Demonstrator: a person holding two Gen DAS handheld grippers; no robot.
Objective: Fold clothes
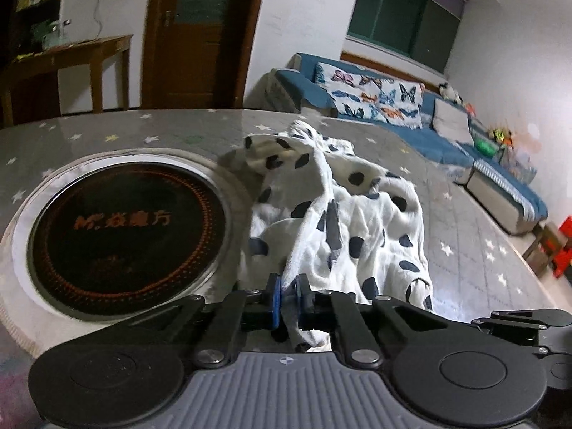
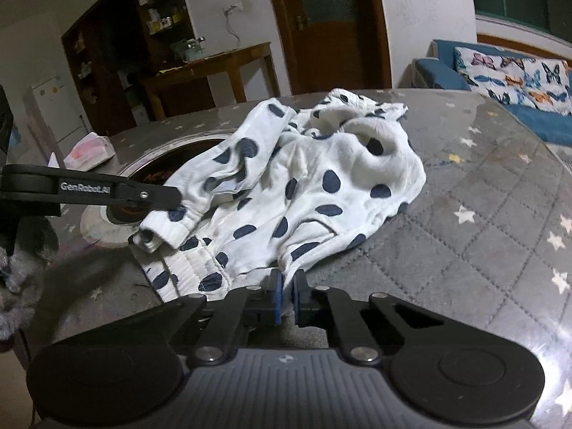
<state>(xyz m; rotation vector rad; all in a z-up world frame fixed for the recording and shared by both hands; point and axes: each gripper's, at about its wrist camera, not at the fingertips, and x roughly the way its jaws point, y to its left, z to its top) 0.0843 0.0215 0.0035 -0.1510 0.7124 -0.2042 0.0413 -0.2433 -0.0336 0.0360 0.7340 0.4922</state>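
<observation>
Evidently the spotted garment (image 2: pixel 304 186) was bunched straight ahead of both: its hem was clenched by the left hand-held gripper (image 1: pixel 289 291) and by the right hand-held gripper (image 2: pixel 287 287).

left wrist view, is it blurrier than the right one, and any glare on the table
Left wrist view: white garment with dark polka dots smeared at its far end, round black induction hob soft, edges bent by fisheye. Right wrist view: sharper cloth, glare on the glossy grey star-print table cover at right, room dim.
</observation>
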